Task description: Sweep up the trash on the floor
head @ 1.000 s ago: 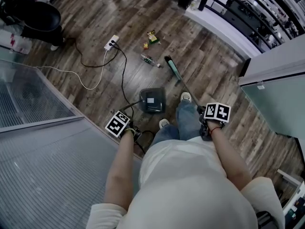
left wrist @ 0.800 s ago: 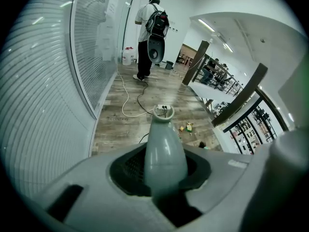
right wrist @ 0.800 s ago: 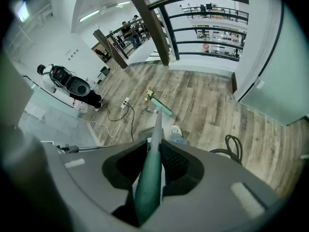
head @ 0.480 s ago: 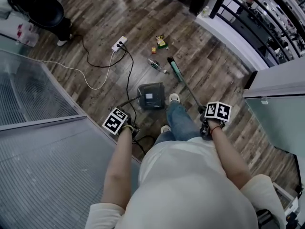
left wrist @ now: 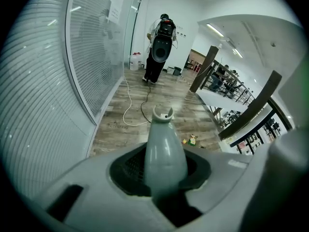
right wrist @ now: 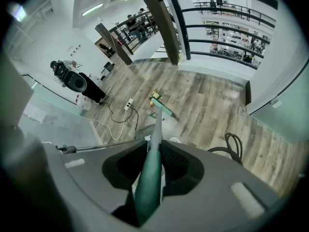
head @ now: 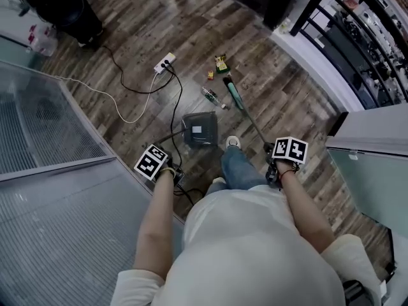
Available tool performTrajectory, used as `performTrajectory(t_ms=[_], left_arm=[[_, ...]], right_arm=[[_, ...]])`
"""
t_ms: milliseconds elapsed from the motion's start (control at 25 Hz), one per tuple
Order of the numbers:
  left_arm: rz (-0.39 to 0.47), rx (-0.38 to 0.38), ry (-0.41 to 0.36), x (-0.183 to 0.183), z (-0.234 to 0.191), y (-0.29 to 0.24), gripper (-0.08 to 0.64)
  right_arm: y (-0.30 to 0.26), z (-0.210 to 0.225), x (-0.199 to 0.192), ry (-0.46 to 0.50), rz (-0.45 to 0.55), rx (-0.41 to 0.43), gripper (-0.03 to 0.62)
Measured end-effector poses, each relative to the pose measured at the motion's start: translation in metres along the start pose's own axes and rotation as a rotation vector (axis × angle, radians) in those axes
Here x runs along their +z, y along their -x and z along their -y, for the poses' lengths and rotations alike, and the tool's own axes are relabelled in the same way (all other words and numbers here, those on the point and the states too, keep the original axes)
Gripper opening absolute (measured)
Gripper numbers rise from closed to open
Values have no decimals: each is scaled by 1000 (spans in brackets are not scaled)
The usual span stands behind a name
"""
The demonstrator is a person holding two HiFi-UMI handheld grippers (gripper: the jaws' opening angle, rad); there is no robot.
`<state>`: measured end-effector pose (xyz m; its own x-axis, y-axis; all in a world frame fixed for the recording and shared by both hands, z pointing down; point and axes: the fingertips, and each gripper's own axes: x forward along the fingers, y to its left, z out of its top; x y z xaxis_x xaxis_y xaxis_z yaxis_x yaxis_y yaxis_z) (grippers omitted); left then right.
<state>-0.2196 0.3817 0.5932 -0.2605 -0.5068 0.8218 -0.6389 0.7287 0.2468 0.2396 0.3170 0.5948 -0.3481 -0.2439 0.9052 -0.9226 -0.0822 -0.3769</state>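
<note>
Trash lies on the wooden floor ahead: a green-yellow packet (head: 221, 62), a small orange piece (head: 210, 75) and a bottle-like item (head: 211, 96). The broom's green head (head: 232, 92) rests just right of the bottle. Its handle runs back to my right gripper (head: 272, 162), which is shut on it; the green handle (right wrist: 151, 178) sits between the jaws. The dark grey dustpan (head: 199, 129) stands on the floor in front of the person's feet. My left gripper (head: 173, 173) is shut on the dustpan's grey handle (left wrist: 164, 146). The packet (left wrist: 192, 139) also shows in the left gripper view.
A white power strip (head: 164, 63) with black and white cables lies left of the trash. A frosted glass wall (head: 57, 196) runs along the left. A black chair-like object (head: 60, 5) stands far left. A black railing (head: 331, 18) and a white wall (head: 376, 120) close the right side.
The person has stepped forward. The dustpan and the broom head have moved closer to the trash. Both grippers keep their hold.
</note>
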Motion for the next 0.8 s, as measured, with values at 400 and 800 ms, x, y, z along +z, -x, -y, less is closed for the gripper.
performTrajectory(t_ms=[400, 800], left_arm=[[28, 60, 60, 25, 37, -16, 89], [53, 111, 100, 50, 67, -38, 89]], right_arm=[[-15, 9, 69, 24, -40, 7, 95], [-35, 15, 133, 72, -83, 8, 95]])
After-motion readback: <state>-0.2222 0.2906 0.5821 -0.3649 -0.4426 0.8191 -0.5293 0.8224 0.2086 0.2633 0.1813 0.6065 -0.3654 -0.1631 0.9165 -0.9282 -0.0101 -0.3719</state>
